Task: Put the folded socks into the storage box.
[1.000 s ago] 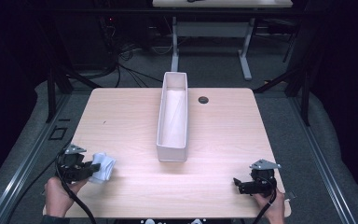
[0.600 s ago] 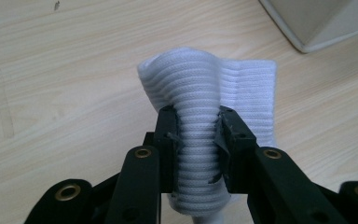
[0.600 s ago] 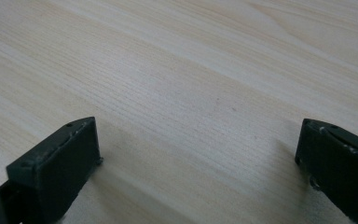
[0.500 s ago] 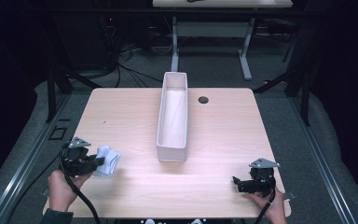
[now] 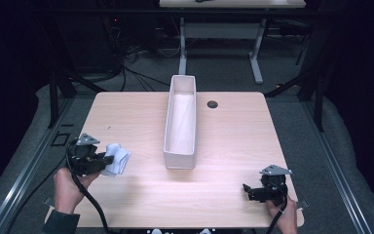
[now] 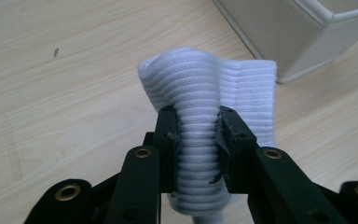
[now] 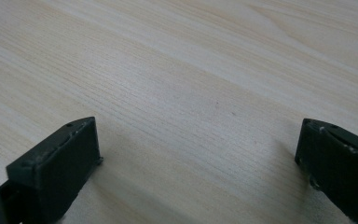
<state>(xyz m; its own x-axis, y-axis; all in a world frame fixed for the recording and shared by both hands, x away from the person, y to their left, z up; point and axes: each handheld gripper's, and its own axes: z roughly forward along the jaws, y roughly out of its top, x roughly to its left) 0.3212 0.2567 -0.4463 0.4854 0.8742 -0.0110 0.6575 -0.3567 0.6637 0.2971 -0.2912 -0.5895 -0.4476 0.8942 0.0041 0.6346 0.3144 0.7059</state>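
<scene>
- Long white bin (image 5: 179, 127): standing on the wooden surface (image 5: 233, 146) at its middle, running lengthwise away from the person. Its top is lying open, and its inside is showing pale, with what may be a light liner or sheet lying along the bottom; the contents cannot be told for sure. One near corner of the bin (image 6: 317, 32) is showing in the left gripper view, just beyond the cloth.
- White ribbed cloth (image 5: 117, 159): a folded or rolled knit piece, sitting at the near left part of the surface, well apart from the bin's near end. In the left gripper view the cloth (image 6: 209, 116) is bulging out above and beside the fingers, with its ribs running across.
- Left gripper (image 5: 97, 162): being held in the person's left hand (image 5: 68, 187) over the near left corner. Its fingers (image 6: 168, 140) are pinching the cloth from both sides, with the fabric squeezed narrow between them.
- Right gripper (image 5: 248, 190): being held in the person's right hand (image 5: 285, 217) at the near right corner, well apart from bin and cloth. Its fingers (image 7: 56, 168) are standing wide apart over bare wood, gripping nothing.
- Small dark round grommet (image 5: 212, 104): sitting in the surface just right of the bin's far end.
</scene>
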